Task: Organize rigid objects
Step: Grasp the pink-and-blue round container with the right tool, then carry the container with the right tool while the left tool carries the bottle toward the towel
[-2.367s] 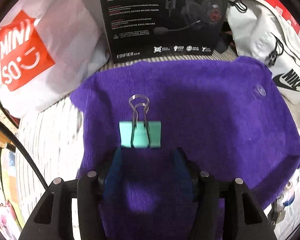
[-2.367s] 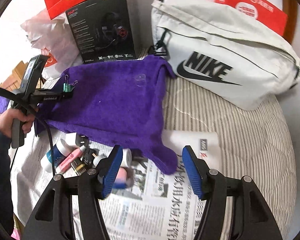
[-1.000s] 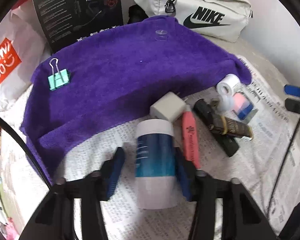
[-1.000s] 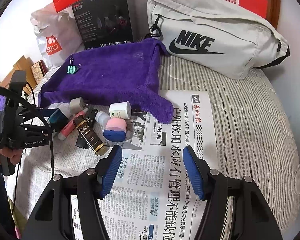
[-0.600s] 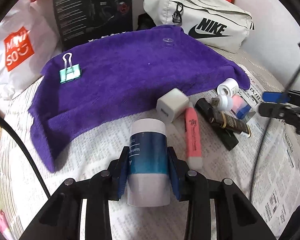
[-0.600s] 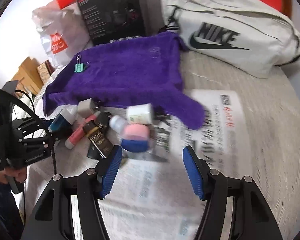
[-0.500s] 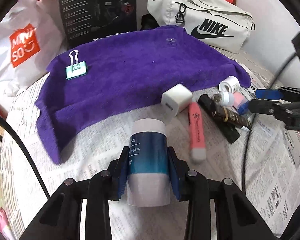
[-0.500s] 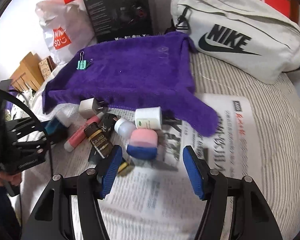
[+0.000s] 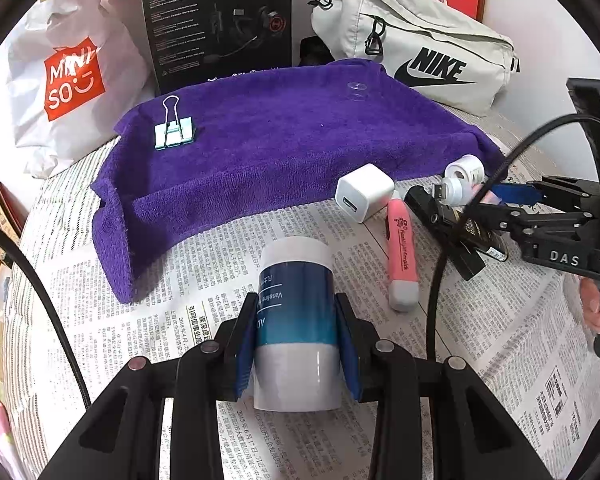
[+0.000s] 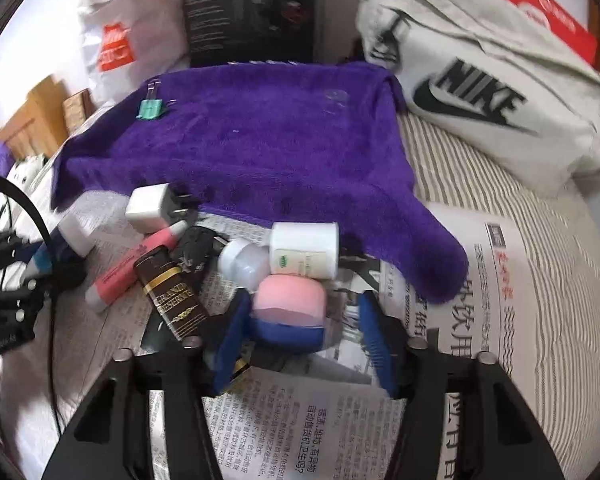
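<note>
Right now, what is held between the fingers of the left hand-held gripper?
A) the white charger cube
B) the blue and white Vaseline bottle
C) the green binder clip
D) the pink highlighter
B: the left hand-held gripper is closed on the Vaseline bottle, both fingers pressed against its blue sides.

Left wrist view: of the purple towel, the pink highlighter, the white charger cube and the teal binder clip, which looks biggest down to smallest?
1. Purple towel
2. Pink highlighter
3. White charger cube
4. Teal binder clip, though it lies farther from the camera, so unsure against the cube.
</note>
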